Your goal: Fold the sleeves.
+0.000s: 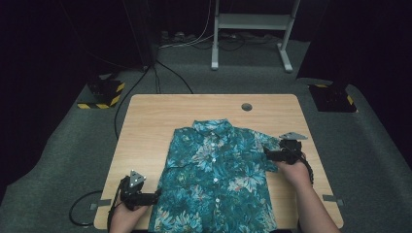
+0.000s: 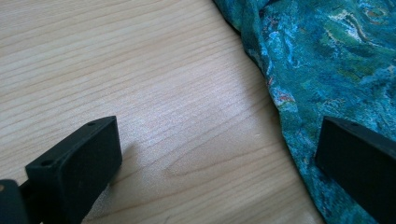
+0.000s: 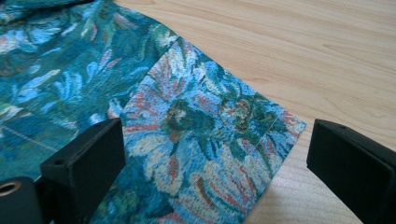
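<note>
Presently, a teal floral shirt [image 1: 214, 174] lies flat, buttoned and collar far, across the middle of the wooden table [image 1: 145, 126], its hem reaching the near edge. The left gripper [image 1: 156, 195] sits low at the shirt's near left edge; in the left gripper view its jaws stand wide apart, one over bare wood, the other over the fabric border. The right gripper [image 1: 266, 154] is at the right sleeve [image 3: 210, 135]; in the right gripper view its jaws are apart, straddling the sleeve's cuff corner, nothing clamped.
</note>
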### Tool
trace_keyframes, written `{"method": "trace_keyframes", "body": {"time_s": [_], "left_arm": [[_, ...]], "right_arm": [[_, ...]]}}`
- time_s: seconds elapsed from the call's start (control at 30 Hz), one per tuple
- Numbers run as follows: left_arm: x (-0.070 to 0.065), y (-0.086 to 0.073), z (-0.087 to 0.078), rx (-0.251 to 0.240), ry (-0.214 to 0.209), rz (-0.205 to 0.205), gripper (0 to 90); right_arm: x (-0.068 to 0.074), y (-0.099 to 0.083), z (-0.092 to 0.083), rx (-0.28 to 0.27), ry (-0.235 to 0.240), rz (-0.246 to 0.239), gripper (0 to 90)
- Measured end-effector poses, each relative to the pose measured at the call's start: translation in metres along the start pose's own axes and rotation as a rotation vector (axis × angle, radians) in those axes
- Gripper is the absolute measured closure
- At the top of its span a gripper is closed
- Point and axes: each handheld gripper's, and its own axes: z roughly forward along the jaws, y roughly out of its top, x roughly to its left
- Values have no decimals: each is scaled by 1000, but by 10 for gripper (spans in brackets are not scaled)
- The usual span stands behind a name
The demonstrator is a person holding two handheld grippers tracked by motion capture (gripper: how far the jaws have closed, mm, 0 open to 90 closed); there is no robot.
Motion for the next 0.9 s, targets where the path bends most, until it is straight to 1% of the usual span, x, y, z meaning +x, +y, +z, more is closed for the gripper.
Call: {"method": "trace_keyframes", "body": {"time_s": [0.1, 0.2, 0.27, 0.3, 0.43, 0.5, 0.6, 0.63, 0.7, 0.73, 0.83, 0.9], "left_arm": [[0, 0, 0, 0, -1, 0, 8], [0, 0, 0, 1, -1, 0, 8], [0, 0, 0, 0, -3, 3, 8], [0, 0, 0, 0, -3, 3, 9], [0, 0, 0, 1, -2, 5, 8], [0, -1, -1, 0, -3, 4, 8], [0, -1, -1, 0, -3, 4, 8], [0, -1, -1, 0, -3, 4, 8], [0, -1, -1, -1, -4, 3, 8], [0, -1, -1, -1, -4, 3, 8], [0, -1, -1, -1, -4, 3, 9], [0, -1, -1, -1, -4, 2, 8]], "right_arm": [[-2, 0, 5, 5, 2, 2, 80], [-4, 0, 8, 12, -3, 6, 93], [-7, 1, 12, 20, 4, 10, 133], [-7, 1, 12, 20, 4, 10, 133], [-12, 2, 15, 19, -9, 33, 155], [-14, 2, 17, 21, -15, 41, 189], [-19, 2, 19, 22, -15, 71, 223], [-19, 2, 19, 22, -15, 71, 223], [-22, 2, 21, 15, -23, 87, 271], [-22, 2, 21, 15, -23, 87, 271], [-24, 2, 23, 18, -32, 106, 327], [-25, 2, 24, 20, -37, 109, 340]]}}
